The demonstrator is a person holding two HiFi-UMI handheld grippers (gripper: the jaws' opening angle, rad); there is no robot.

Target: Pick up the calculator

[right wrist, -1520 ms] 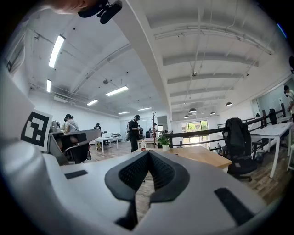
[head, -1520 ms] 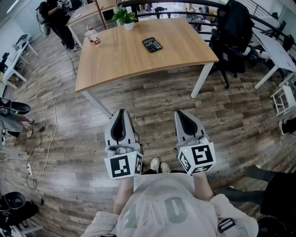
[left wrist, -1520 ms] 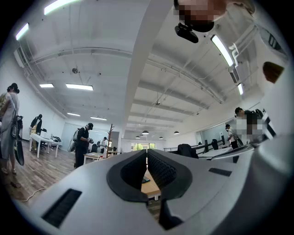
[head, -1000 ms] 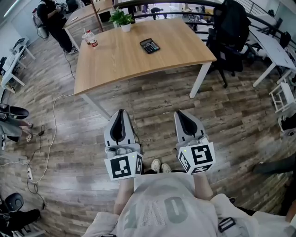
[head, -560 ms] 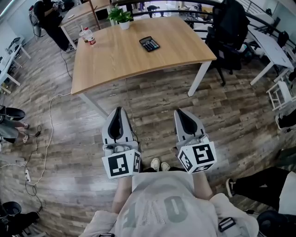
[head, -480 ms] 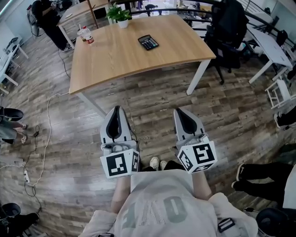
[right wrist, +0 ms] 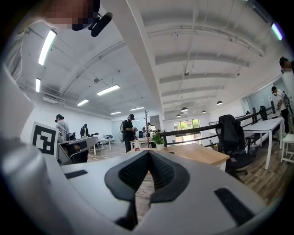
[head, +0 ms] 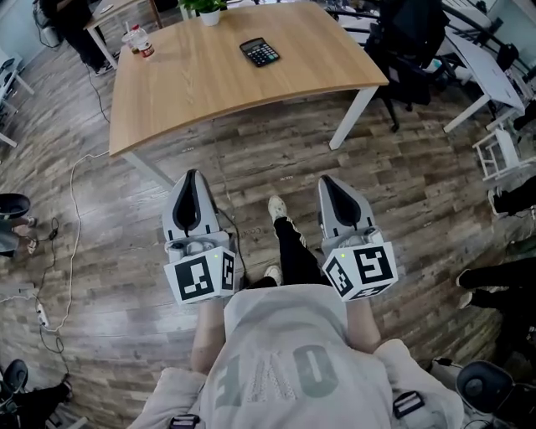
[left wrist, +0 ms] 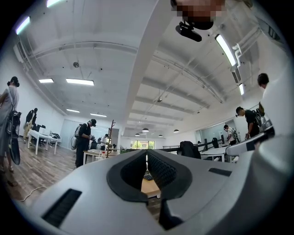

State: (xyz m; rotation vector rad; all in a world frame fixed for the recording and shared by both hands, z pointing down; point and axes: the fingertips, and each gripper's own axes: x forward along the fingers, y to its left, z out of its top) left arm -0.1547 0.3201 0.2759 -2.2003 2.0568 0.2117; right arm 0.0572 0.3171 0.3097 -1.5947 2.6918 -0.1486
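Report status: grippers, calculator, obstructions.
Left gripper, right gripper shut, empty, short of table. Calculator on its far side, untouched. Bottle, plant stand apart from it.

There is one wooden table [head: 209, 100], and on it are one calculator [head: 260, 52], one green plant [head: 203, 8] in a pot and what look like two drinks [head: 138, 40], though they are too small to be sure. The person holds two grippers, one left gripper [head: 190, 174] and one right gripper [head: 327, 180]. Each has one marker cube, so there are two, the left cube [head: 199, 279] and the right cube [head: 362, 270].
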